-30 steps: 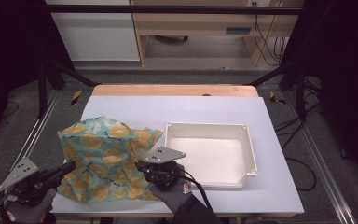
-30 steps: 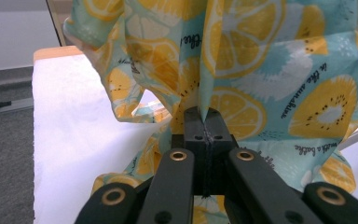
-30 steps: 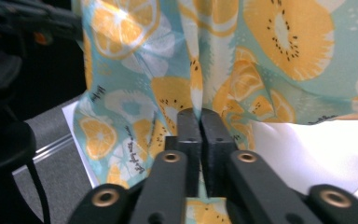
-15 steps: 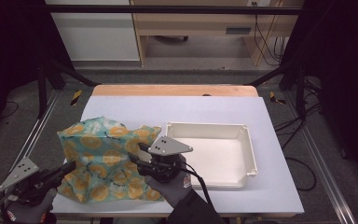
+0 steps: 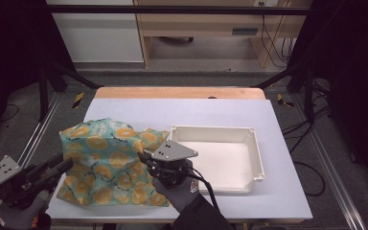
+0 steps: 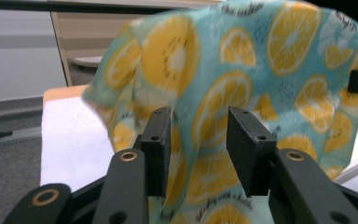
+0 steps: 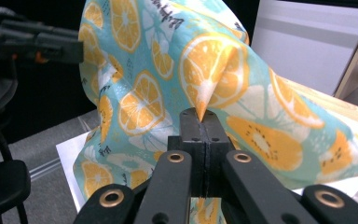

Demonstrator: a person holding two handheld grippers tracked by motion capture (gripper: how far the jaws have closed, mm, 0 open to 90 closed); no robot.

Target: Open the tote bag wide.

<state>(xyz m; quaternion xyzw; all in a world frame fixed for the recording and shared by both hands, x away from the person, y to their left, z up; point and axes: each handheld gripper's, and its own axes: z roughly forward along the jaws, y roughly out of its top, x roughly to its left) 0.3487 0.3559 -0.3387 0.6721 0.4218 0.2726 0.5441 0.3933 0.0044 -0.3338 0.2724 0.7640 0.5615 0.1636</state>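
A teal cloth printed with orange slices [image 5: 100,153] lies bunched on the left half of the white table [image 5: 182,112]. My right gripper [image 5: 144,157] is at the cloth's right edge, shut on a pinch of fabric. In the right gripper view the cloth [image 7: 144,70] rises as a peak from the closed right gripper [image 7: 200,119]. My left gripper [image 5: 63,166] is at the cloth's near left side and stands open. In the left gripper view the left gripper [image 6: 200,140] has the cloth [image 6: 261,70] hanging just beyond its fingers [image 6: 161,140]; I cannot tell whether fabric lies between them.
A shallow white tray [image 5: 211,128] sits empty on the table's right half, just right of my right hand. A wooden strip [image 5: 177,92] runs along the far edge. Black frame poles [image 5: 43,86] stand beside the table.
My right gripper has risen and shifted slightly away from me with the pinched cloth, pulling that edge up. The left gripper has hardly moved.
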